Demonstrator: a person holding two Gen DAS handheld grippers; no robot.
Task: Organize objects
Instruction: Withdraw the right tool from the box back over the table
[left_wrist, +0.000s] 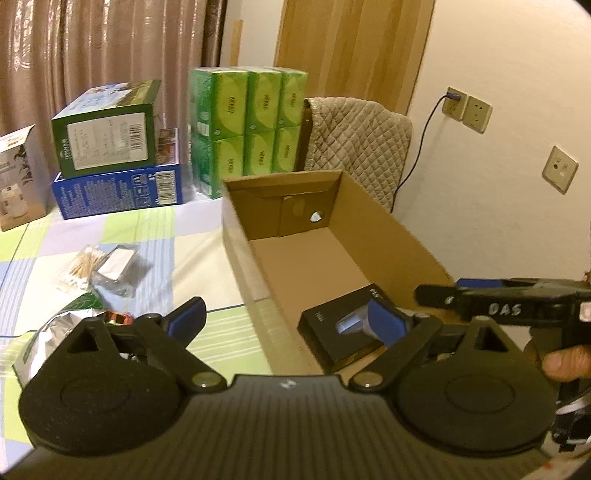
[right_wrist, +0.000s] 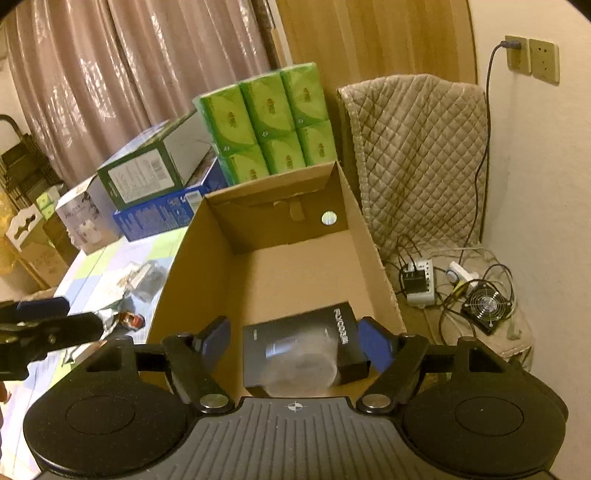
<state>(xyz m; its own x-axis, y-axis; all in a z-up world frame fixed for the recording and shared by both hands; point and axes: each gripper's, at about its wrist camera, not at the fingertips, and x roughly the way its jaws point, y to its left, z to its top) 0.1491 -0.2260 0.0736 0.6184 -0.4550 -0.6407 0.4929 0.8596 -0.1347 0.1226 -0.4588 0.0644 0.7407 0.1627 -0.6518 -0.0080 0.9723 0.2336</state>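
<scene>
An open cardboard box (left_wrist: 384, 236) (right_wrist: 362, 236) stands on the checked tablecloth. A flat black product box (left_wrist: 340, 332) (right_wrist: 295, 350) lies on its floor at the near end. My left gripper (left_wrist: 288, 321) is open and empty, straddling the box's near left wall. My right gripper (right_wrist: 295, 343) is open and empty above the black box, its fingers apart from it; it shows from the side in the left wrist view (left_wrist: 480, 299). A bag of cotton swabs (left_wrist: 79, 267), a small grey packet (left_wrist: 114, 269) and a silver foil pouch (left_wrist: 55, 339) lie on the cloth left of the box.
Green tissue packs (left_wrist: 251, 122), a green carton (left_wrist: 107, 129) on a blue carton (left_wrist: 118, 192) and a white carton (left_wrist: 18, 177) stand at the table's back. A quilted chair (right_wrist: 417, 155) is right of the box, with chargers, cables and a small fan (right_wrist: 484, 306) on its seat.
</scene>
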